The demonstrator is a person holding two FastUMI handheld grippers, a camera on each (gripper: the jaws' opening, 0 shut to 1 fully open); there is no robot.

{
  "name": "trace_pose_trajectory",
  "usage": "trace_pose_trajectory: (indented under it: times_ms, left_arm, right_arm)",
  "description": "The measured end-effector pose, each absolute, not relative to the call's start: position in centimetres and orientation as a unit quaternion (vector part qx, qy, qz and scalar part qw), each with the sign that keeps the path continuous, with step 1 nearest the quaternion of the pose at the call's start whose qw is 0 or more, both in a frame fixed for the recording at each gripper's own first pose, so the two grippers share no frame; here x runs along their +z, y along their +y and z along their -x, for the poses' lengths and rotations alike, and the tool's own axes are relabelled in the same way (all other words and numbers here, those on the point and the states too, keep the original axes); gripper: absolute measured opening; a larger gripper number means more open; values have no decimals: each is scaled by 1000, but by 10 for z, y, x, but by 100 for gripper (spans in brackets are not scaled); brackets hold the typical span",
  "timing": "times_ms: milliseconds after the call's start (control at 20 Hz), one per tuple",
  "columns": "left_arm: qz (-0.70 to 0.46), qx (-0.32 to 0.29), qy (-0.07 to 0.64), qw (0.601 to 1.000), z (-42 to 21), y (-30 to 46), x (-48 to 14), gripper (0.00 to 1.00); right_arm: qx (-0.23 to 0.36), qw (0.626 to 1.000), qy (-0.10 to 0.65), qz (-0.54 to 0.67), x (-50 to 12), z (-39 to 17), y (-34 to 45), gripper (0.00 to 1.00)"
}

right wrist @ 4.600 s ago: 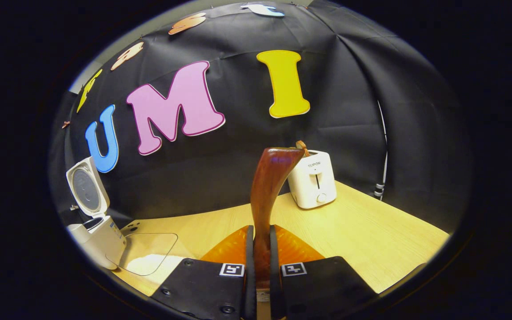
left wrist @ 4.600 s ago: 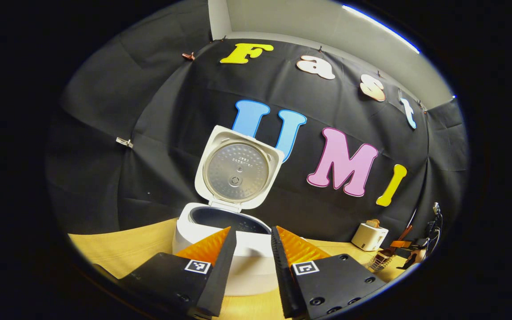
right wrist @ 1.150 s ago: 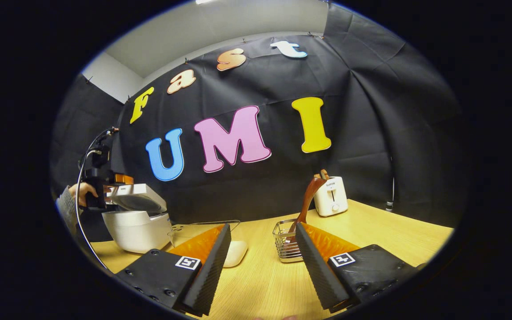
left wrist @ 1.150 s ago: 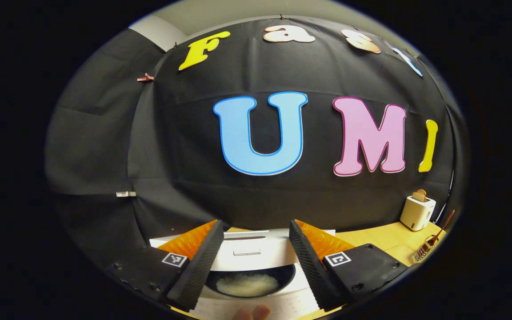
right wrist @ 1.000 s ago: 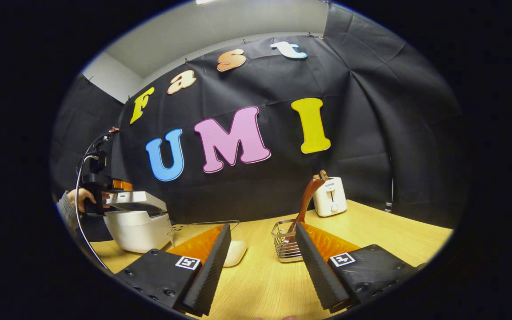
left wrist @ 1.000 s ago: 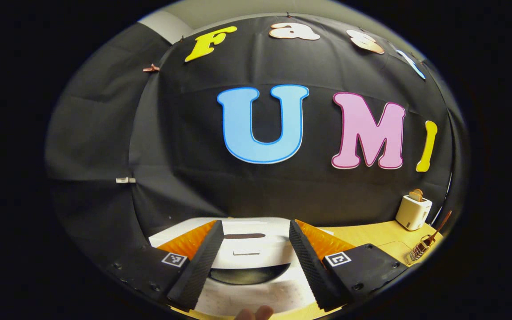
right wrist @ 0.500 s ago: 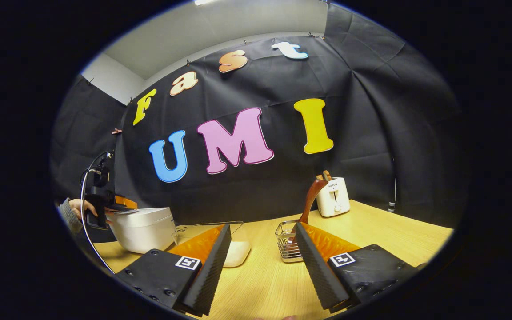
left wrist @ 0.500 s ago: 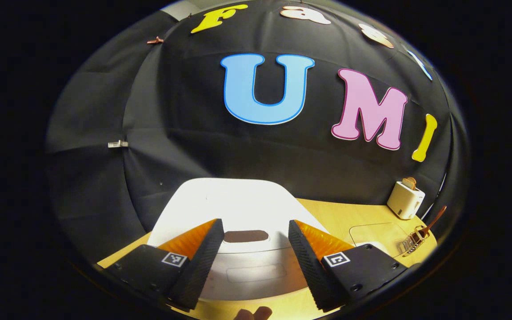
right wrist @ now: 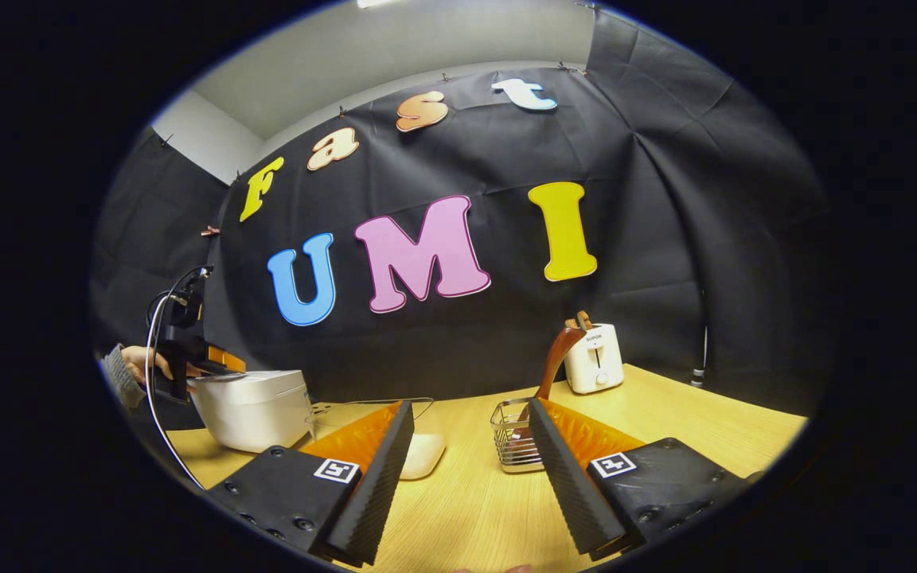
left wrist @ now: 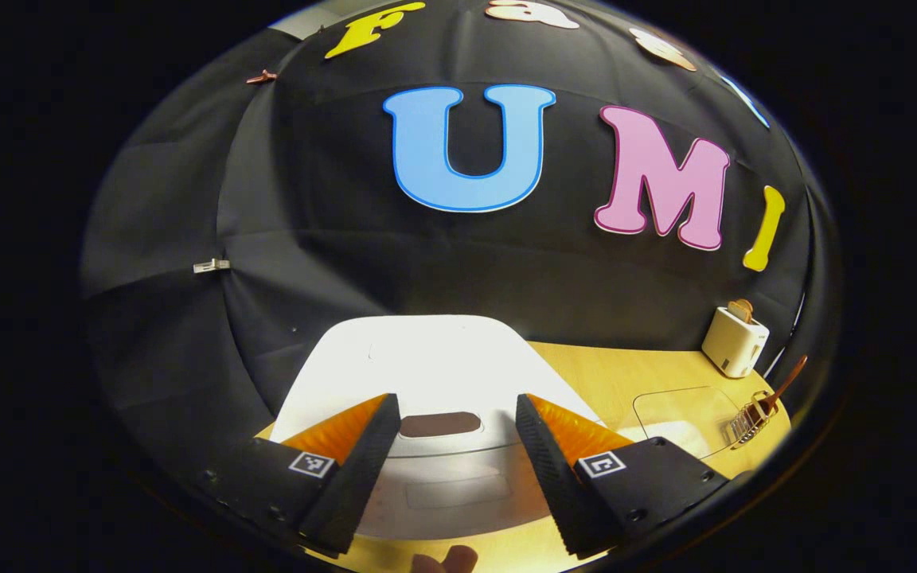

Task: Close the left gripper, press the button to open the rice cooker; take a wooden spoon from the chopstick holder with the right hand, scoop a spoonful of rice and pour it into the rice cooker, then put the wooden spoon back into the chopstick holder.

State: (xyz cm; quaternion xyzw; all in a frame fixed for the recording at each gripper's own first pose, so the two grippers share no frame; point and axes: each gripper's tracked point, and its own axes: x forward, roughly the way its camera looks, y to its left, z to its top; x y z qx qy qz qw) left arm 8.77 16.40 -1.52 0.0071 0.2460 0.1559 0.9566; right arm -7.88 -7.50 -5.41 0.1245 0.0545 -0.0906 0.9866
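Tabletop (right wrist: 665,430) work looks finished: rice cooker (left wrist: 427,374) lid now down, spoon (right wrist: 552,358) back in holder (right wrist: 511,435), both grippers (left wrist: 450,458) (right wrist: 470,469) spread apart.

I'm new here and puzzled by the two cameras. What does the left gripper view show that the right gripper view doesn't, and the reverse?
Left gripper view: the cooker from above, lid shut, its dark button seen between the open left tongs. Right gripper view: the open right tongs, and a hand holding the left tongs at the cooker. Both: cooker, toaster, spoon in its holder.
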Motion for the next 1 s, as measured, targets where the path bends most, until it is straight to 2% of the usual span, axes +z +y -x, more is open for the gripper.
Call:
trace_pose_trajectory:
  times_ms: [150, 250, 500, 700, 750, 800, 850, 1000]
  left_arm:
    - [-3, 160, 241, 957, -88, 166, -10, 98]
    - [7, 162, 219, 962, -91, 165, 4, 94]
    - [40, 146, 138, 979, -93, 132, 44, 95]
    - [103, 76, 45, 991, -93, 32, 64, 95]
    - [118, 56, 24, 991, -94, 1, 64, 95]
    - [134, 37, 8, 990, -94, -31, 64, 95]
    - [151, 17, -3, 988, -95, -64, 61, 95]
    - [195, -49, 1, 980, -97, -176, 31, 95]
  right_arm:
    - [-95, 986, 51, -125, -52, 79, -79, 90]
    - [-100, 987, 48, -120, -49, 81, -84, 90]
    - [-117, 987, 24, -106, -28, 87, -105, 90]
    - [-169, 983, -52, -57, 37, 109, -166, 92]
    - [-186, 979, -67, -46, 51, 116, -185, 81]
    - [-202, 976, -75, -38, 63, 124, -207, 84]
    - [-219, 972, -77, -30, 70, 132, -228, 97]
    - [-253, 965, -70, -5, 77, 144, -293, 98]
